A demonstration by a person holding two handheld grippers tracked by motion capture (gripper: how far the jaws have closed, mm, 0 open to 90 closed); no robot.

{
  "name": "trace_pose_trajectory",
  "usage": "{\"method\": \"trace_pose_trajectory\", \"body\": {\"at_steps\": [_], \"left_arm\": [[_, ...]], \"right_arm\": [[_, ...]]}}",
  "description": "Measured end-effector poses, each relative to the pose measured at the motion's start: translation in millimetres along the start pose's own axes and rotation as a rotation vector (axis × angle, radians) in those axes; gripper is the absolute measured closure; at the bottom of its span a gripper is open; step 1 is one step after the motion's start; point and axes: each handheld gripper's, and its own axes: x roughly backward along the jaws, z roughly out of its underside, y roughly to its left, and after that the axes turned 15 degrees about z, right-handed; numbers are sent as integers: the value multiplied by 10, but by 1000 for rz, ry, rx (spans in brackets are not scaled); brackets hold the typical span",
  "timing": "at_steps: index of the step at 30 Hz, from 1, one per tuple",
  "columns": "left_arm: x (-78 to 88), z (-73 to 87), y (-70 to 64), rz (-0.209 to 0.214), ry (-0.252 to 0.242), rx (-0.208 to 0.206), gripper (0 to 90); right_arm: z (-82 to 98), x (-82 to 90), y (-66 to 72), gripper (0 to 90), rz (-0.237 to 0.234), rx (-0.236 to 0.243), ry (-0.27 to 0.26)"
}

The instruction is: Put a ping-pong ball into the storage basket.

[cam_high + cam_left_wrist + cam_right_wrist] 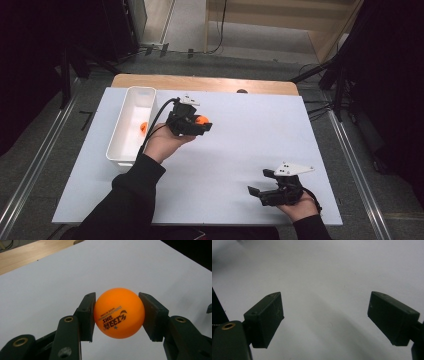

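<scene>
my left gripper (202, 121) reaches out beside the white bin (131, 125), pinching an orange ball (119, 313), while my right gripper (260, 192) rests low, jaws spread, holding nothing.

The person's left forearm, in a dark sleeve, is reaching in from the near edge and angling toward the far left, the left hand (162, 141) wrapping the left gripper (204, 123) from below. That gripper is pointing to the right, its cable looping back over the wrist, and its jaws are pressing on both sides of an orange ball (119, 313). The right hand (301, 206) is sitting at the near right, holding the right gripper (257, 195), which is pointing left. Its jaws are standing wide apart with nothing between them.
</scene>
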Motion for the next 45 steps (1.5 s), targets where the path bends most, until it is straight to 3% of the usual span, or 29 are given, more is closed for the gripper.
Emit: {"method": "trace_pose_trajectory", "body": {"at_steps": [45], "left_arm": [[413, 48, 254, -74, -30, 60, 507]], "right_arm": [[-42, -35, 14, 119, -17, 17, -2]]}}
